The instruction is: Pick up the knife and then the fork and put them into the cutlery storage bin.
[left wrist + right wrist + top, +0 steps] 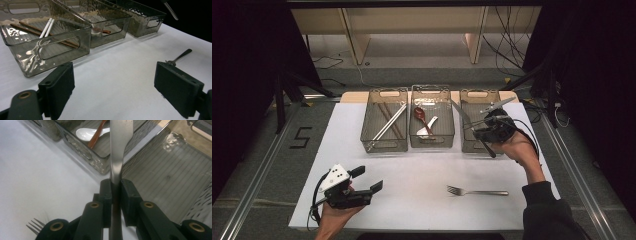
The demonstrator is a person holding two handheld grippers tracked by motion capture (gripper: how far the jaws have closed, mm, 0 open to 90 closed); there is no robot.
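Right gripper view: your right gripper (115, 186) clamps a flat silver metal knife (119, 147) above the smoked-plastic right-hand bin (162, 172). Your left gripper (113, 85) jaws stand apart over the white table (117, 70).

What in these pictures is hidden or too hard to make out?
- Silver utensil in the right gripper: the right gripper view's top edge cuts off its far end, and in the high view it is too small to name.
- Fork: the left gripper's own jaw covers its tines in the left gripper view.
- Right tray: the hand hides part of its floor in the high view.
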